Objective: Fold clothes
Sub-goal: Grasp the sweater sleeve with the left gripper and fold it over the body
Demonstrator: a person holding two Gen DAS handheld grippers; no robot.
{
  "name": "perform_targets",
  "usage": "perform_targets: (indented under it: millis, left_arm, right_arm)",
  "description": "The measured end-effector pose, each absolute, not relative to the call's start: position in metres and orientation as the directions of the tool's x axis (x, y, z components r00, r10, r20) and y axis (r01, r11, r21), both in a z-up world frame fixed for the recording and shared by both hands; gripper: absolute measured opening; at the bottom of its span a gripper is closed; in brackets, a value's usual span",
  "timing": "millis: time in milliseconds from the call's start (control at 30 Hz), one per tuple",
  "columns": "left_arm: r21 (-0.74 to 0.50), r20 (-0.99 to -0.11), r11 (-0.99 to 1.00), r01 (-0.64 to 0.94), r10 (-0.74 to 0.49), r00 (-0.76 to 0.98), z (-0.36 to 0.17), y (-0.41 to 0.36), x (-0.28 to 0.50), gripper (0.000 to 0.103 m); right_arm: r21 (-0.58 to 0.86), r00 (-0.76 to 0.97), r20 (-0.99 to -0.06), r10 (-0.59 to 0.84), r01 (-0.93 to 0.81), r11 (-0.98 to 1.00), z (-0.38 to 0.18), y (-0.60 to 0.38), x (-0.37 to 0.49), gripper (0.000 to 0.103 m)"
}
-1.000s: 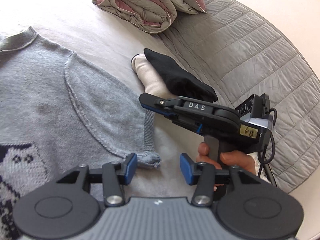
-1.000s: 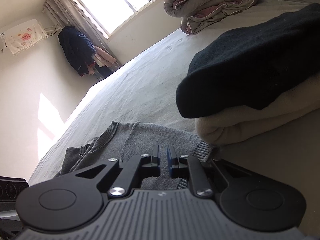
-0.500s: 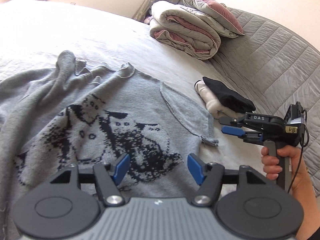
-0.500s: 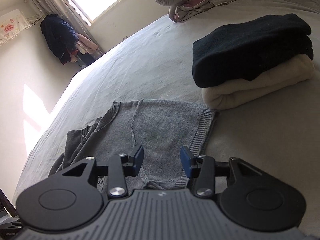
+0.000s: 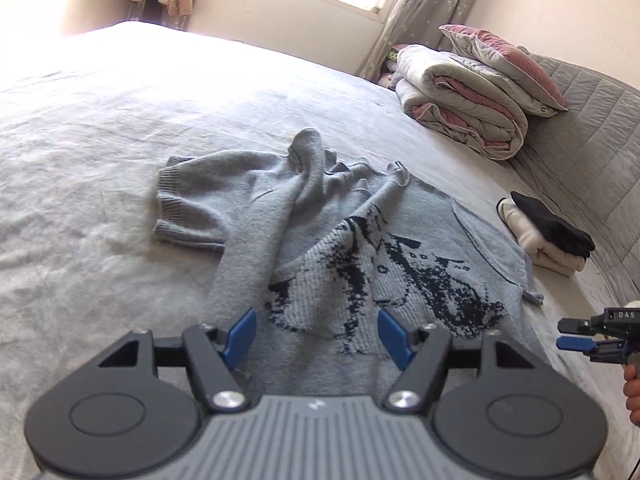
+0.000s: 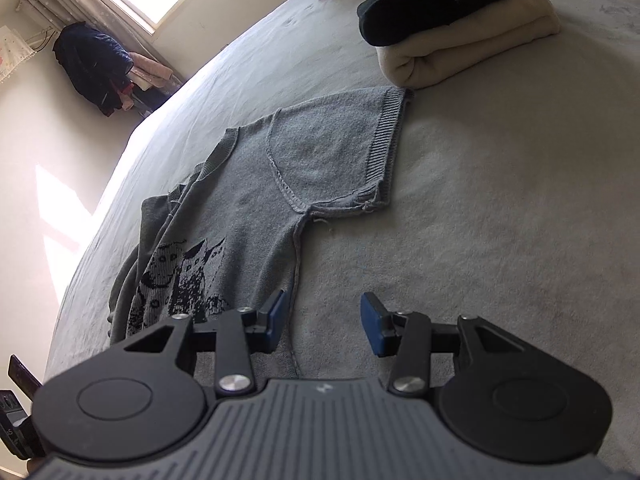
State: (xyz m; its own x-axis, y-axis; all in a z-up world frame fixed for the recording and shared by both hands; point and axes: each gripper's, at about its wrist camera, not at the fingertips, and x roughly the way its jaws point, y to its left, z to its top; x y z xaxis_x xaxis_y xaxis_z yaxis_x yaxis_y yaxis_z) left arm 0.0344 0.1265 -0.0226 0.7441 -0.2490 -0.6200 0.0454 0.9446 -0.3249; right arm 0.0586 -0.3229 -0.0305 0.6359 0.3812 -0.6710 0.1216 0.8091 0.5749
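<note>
On the bed point(image 5: 120, 128), the grey sweater point(image 5: 360, 248) lies partly spread, its right side flat and its left side bunched, one sleeve flopped across the middle. The left gripper point(image 5: 318, 330) hangs over the bottom part with its jaws wide and nothing in them; they have just been opening. The right gripper point(image 6: 322, 320) sits by the sweater's side edge, its jaws part open after just opening, also holding nothing. To do this step well, the person should first pull the bunched side flat. The folded pile point(image 6: 460, 28) lies near, so the sweater should stay off it.
</note>
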Motion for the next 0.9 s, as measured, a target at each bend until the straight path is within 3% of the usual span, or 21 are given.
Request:
perform_targets:
  millis: [167, 367, 467, 533, 567, 900]
  left_arm:
    - [-0.396, -0.669, 0.907, -0.143, -0.178, 0.721, -0.04, 0.169, 0.067, 0.068]
    - [-0.522, -0.645, 0.806, -0.279, -0.159, 0.748, -0.05, 0.199, 0.103, 0.066]
    - [-0.468, -0.655, 0.833, -0.296, -0.102, 0.749, -0.051, 0.193, 0.116, 0.047]
    - [-0.408, -0.669, 0.86, -0.305, -0.055, 0.741, -0.05, 0.19, 0.123, 0.016]
    - [-0.381, -0.675, 0.871, -0.309, -0.034, 0.737, -0.05, 0.19, 0.127, 0.008]
    - [-0.281, -0.643, 0.875, -0.395, 0.134, 0.754, -0.027, 0.228, 0.162, 0.005]
  right_arm:
    - [0.637, 0.654, -0.642, 0.399, 0.166, 0.753, -0.045, -0.323, 0.061, 0.045]
    - [0.689, 0.691, -0.591, 0.416, 0.165, 0.706, -0.055, -0.32, 0.082, 0.045]
    - [0.716, 0.713, -0.557, 0.426, 0.152, 0.682, -0.061, -0.322, 0.089, 0.045]
    - [0.734, 0.726, -0.535, 0.433, 0.144, 0.664, -0.064, -0.325, 0.092, 0.045]
    - [0.742, 0.731, -0.524, 0.436, 0.141, 0.655, -0.066, -0.326, 0.094, 0.045]
    - [0.738, 0.734, -0.515, 0.443, 0.117, 0.664, -0.062, -0.334, 0.098, 0.045]
